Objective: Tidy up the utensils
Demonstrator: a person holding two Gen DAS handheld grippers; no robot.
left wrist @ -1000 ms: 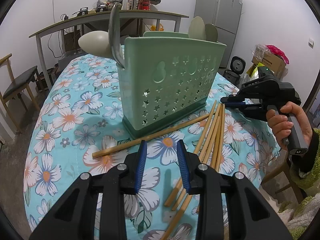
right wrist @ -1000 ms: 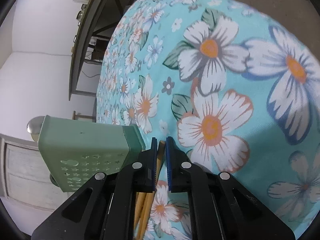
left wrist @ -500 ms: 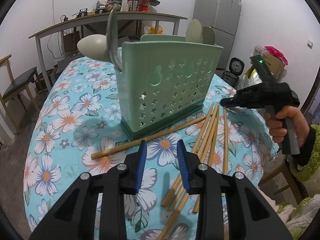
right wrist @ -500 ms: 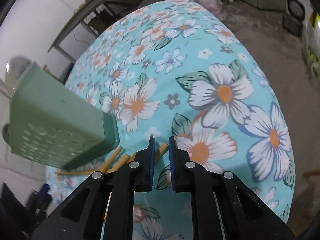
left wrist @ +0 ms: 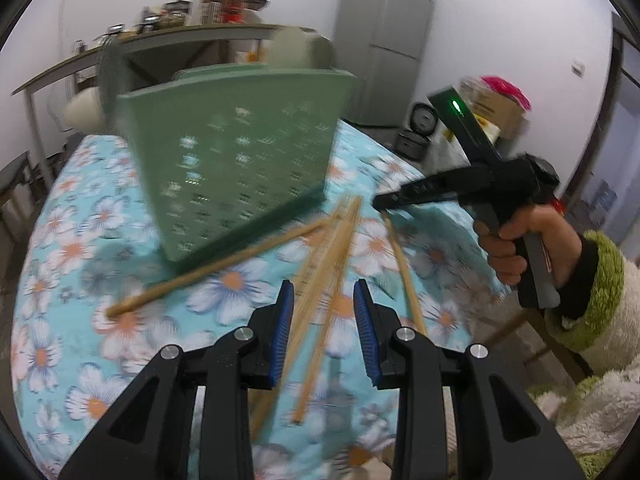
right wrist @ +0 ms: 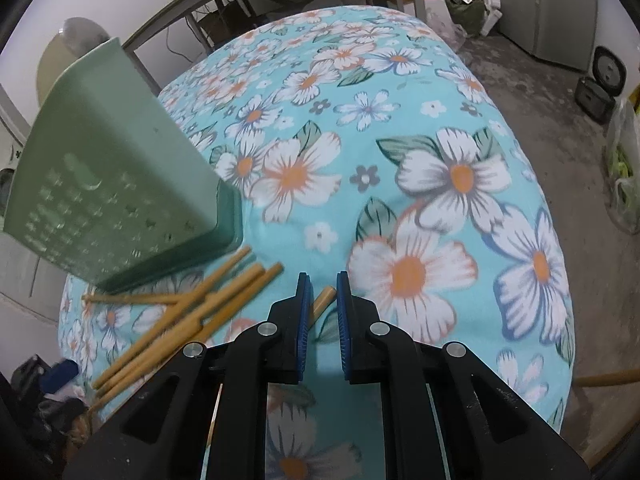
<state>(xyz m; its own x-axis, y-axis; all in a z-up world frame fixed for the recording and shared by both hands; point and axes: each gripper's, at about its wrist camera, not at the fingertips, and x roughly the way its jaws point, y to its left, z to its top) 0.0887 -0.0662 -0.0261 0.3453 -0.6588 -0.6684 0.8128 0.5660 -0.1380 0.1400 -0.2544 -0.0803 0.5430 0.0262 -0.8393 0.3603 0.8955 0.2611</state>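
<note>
In the left wrist view, a pale cream spoon pokes out at the upper left, on the left side of the tall green plastic utensil holder with little star holes. The holder stands in the middle left on the round table with a blue flowery cloth. The view is a bit blurry. One long bamboo chopstick lies slanted in front of the holder, just by its base. More bamboo chopsticks lie loose in a bunch on the cloth in the middle. At the bottom middle, the left gripper has its blue pads apart and grips nothing; the chopsticks on the cloth show in the gap. To the right, a hand in a fluffy white and green sleeve holds the right gripper, whose tip points down near the top end of one stick. A grey fridge stands at the upper right, by the wall. In the right wrist view, the green holder is on the left and the chopsticks fan out below it at the lower left. At the bottom middle, the right gripper has its pads a little apart. The end of one chopstick shows in the gap, and the pads do not seem to squeeze it.
</note>
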